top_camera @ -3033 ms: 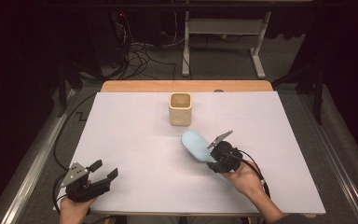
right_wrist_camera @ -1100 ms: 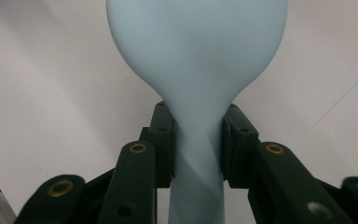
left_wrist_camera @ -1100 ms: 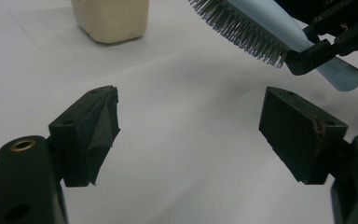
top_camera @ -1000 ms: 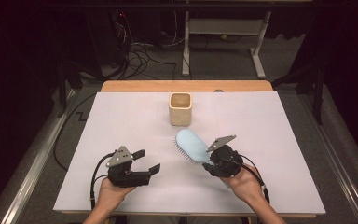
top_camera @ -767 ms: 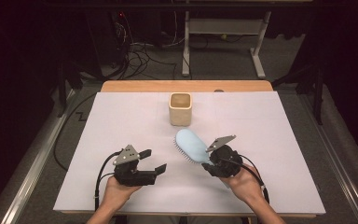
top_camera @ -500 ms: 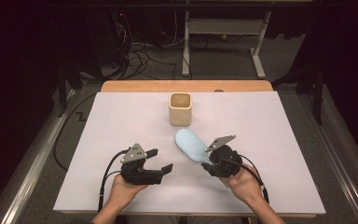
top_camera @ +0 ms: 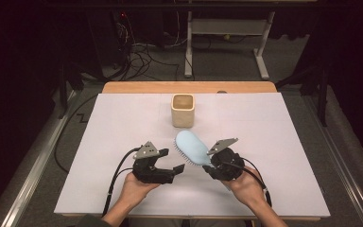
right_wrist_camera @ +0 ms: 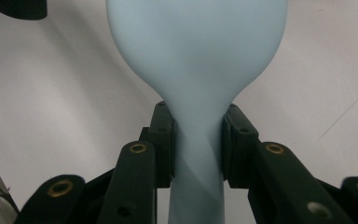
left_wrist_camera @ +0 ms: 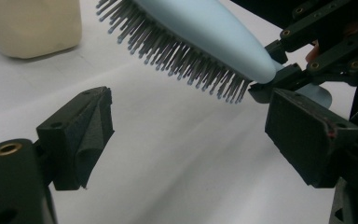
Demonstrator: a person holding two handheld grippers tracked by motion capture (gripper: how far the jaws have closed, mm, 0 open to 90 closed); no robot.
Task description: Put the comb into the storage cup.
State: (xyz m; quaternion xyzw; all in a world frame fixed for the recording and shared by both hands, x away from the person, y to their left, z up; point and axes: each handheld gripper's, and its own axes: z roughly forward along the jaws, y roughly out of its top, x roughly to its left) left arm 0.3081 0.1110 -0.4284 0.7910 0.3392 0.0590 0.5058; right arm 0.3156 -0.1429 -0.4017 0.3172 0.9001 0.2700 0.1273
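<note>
A light blue hairbrush (top_camera: 192,147) hangs above the white table, bristles down and to the left. My right gripper (top_camera: 211,166) is shut on its handle (right_wrist_camera: 198,154), both pads pressing its neck. My left gripper (top_camera: 176,169) stands just left of the brush, its jaws wide apart with nothing between them; they have just been opening. In the left gripper view the brush's bristles (left_wrist_camera: 177,51) pass above and beyond the two pads (left_wrist_camera: 81,135), with the right gripper (left_wrist_camera: 284,79) at the brush's neck. A cream cup (top_camera: 183,110) stands farther back, and its base (left_wrist_camera: 32,25) appears at the top left.
White paper (top_camera: 99,142) covers the table, and a wooden edge (top_camera: 189,87) runs along the far side. Cables (top_camera: 118,172) trail from both grippers toward the near edge. Dark floor, cables and a table frame (top_camera: 227,33) lie beyond.
My left gripper has moved right across the table toward the brush, and its jaws have spread wider. The right gripper and the brush have kept still.
</note>
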